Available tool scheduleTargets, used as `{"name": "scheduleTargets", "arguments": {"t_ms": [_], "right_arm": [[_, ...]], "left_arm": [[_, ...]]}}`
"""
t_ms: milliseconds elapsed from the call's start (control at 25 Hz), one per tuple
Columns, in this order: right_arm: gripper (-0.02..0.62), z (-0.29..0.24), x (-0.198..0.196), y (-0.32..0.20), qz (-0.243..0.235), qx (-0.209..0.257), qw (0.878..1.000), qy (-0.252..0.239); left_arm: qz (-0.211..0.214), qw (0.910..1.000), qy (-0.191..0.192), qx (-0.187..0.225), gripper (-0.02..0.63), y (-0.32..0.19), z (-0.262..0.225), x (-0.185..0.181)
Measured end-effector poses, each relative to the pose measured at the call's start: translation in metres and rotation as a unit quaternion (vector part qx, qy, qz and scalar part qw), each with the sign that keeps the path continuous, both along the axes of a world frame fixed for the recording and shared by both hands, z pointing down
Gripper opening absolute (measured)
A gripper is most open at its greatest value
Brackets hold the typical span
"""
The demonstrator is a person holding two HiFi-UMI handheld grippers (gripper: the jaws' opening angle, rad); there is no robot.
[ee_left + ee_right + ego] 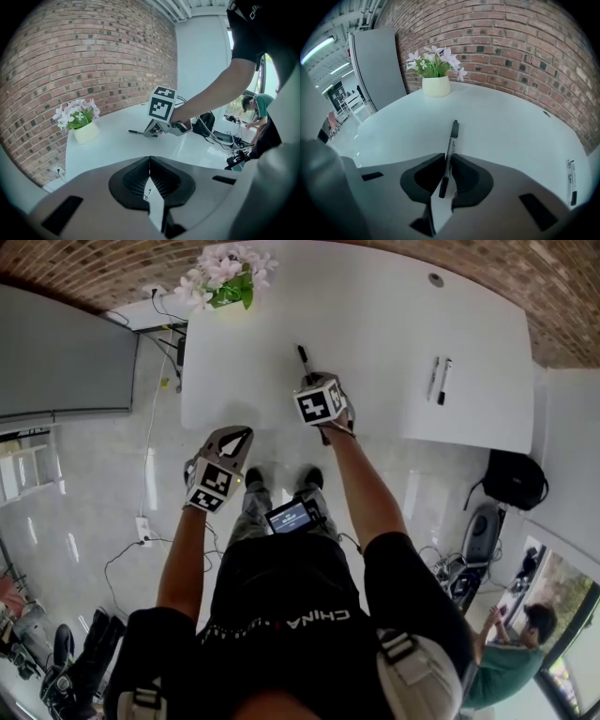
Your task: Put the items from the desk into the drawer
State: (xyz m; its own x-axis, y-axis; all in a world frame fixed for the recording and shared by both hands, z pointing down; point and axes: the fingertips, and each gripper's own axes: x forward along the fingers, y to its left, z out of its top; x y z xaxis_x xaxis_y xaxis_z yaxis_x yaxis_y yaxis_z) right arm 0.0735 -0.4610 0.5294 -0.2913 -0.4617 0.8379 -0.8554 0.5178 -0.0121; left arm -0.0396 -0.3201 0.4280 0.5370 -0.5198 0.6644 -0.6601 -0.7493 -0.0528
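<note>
A black-capped marker pen [450, 150] is clamped between the jaws of my right gripper [447, 161], its cap end pointing out over the white desk [501, 126]. In the head view the right gripper [319, 395] is over the desk's near edge, with the pen [304, 360] sticking out beyond it. The pen [137, 132] also juts from that gripper in the left gripper view. My left gripper [234, 439] hangs below the desk edge, jaws shut and empty [150, 161]. Two more pens [438, 379] lie at the desk's right side. No drawer is visible.
A cream pot of pink flowers [225, 276] stands at the desk's far left corner. A brick wall [525, 51] backs the desk. A grey panel [66, 357] stands to the left. A black bag [514, 479] and cables lie on the floor, and a person [502, 662] crouches at lower right.
</note>
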Motion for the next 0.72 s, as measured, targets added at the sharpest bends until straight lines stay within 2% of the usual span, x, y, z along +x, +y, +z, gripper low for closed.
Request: {"name": "scheduleTargets", "arguments": {"t_ms": [400, 720], "right_arm": [[0.048, -0.001, -0.001, 0.002, -0.002, -0.004, 1.000, -0.004], [0.048, -0.033, 0.003, 0.011, 0.008, 0.005, 1.000, -0.020]], "left_arm": [[-0.001, 1.0000, -0.004, 0.007, 0.012, 0.004, -0.002, -0.010], [0.002, 0.9995, -0.020, 0.026, 0.012, 0.006, -0.015, -0.018]]}}
